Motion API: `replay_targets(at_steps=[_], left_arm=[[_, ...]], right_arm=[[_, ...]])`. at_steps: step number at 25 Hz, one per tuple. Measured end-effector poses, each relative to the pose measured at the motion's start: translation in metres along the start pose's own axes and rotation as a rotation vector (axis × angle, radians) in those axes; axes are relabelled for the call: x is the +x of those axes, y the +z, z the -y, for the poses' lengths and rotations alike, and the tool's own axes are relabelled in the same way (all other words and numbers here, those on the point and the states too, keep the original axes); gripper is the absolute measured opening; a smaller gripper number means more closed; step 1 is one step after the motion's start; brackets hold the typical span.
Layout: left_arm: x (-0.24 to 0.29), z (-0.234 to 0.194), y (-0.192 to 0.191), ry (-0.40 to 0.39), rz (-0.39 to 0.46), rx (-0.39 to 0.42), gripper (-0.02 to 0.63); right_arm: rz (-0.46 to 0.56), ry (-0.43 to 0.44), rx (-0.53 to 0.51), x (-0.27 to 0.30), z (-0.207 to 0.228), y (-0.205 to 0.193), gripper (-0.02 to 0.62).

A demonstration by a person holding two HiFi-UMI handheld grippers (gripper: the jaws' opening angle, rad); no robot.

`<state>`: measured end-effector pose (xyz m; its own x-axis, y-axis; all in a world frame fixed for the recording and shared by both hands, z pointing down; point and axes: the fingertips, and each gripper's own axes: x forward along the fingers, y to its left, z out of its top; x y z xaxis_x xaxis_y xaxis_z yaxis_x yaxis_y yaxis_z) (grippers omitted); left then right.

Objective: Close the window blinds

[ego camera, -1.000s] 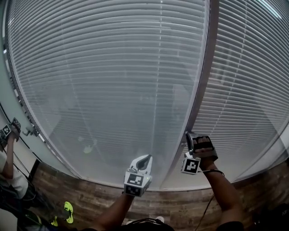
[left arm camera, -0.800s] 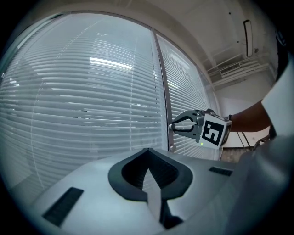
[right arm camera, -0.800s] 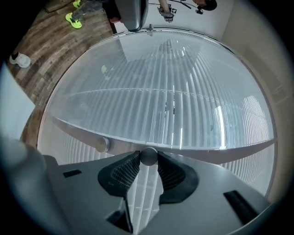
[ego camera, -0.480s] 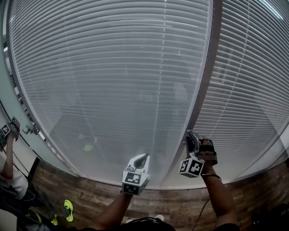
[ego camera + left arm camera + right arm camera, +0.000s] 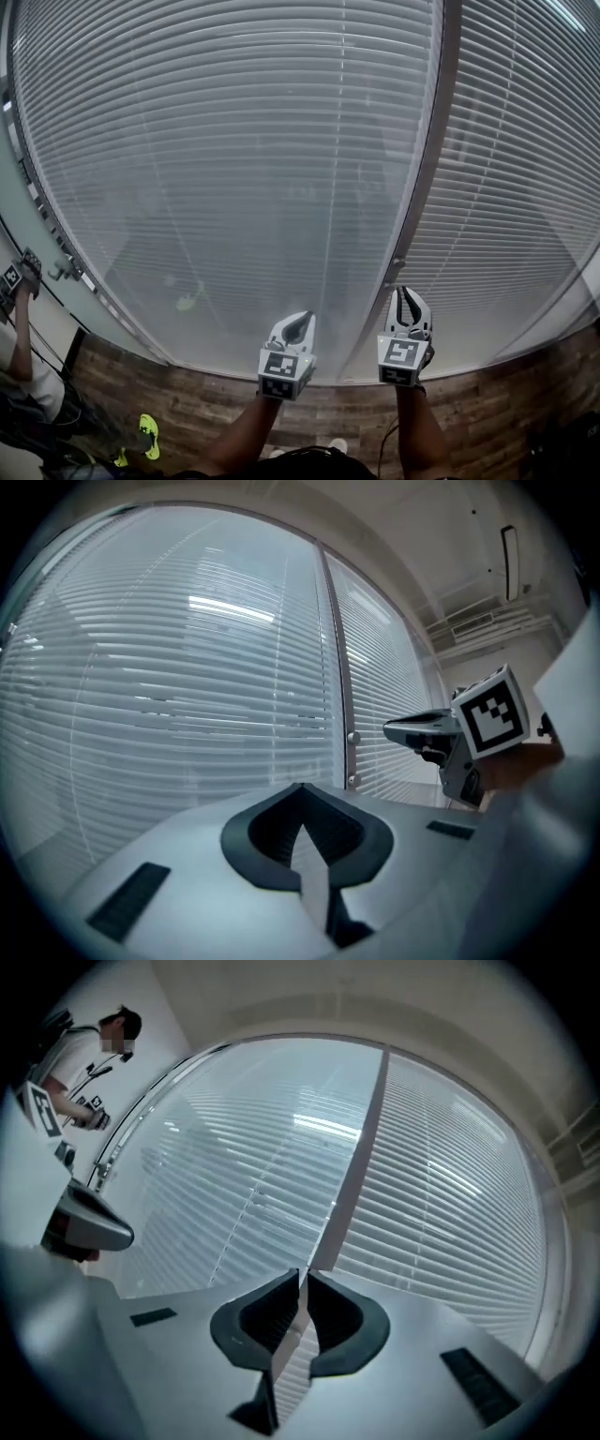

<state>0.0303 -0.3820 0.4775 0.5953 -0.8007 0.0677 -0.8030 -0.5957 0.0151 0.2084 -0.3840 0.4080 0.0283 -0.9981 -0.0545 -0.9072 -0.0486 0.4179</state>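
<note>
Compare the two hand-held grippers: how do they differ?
Left hand-held gripper: jaws together. Right hand-held gripper: jaws closing, a slit left, nothing between. The right one is nearer the window post than the left. Both are empty and face the blinds.

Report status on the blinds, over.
Left gripper shut, empty. Right gripper closing, nothing between its jaws. Blinds down across both panes. Person off to the left, clear of the grippers.

The right gripper (image 5: 302, 1277) faces the slatted blinds (image 5: 234, 1166), its jaws closing to a thin slit with nothing between them (a grey mullion (image 5: 354, 1171) rises beyond). A person (image 5: 80, 1054) stands far left.
</note>
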Motion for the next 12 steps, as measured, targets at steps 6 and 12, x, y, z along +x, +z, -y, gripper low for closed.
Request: replay_targets(at_steps=[6,12], left_arm=[[-0.013,-0.004,-0.012,-0.003,0.001,-0.024,0.000],[-0.030,-0.008,-0.009,0.031,0.011,0.016,0.001]], right_arm=[[-0.037,0.000,0.149,-0.019,-0.024,-0.022,0.003],[-0.059,0.029,0.224,-0.041,-0.042,-0.021,0.003]])
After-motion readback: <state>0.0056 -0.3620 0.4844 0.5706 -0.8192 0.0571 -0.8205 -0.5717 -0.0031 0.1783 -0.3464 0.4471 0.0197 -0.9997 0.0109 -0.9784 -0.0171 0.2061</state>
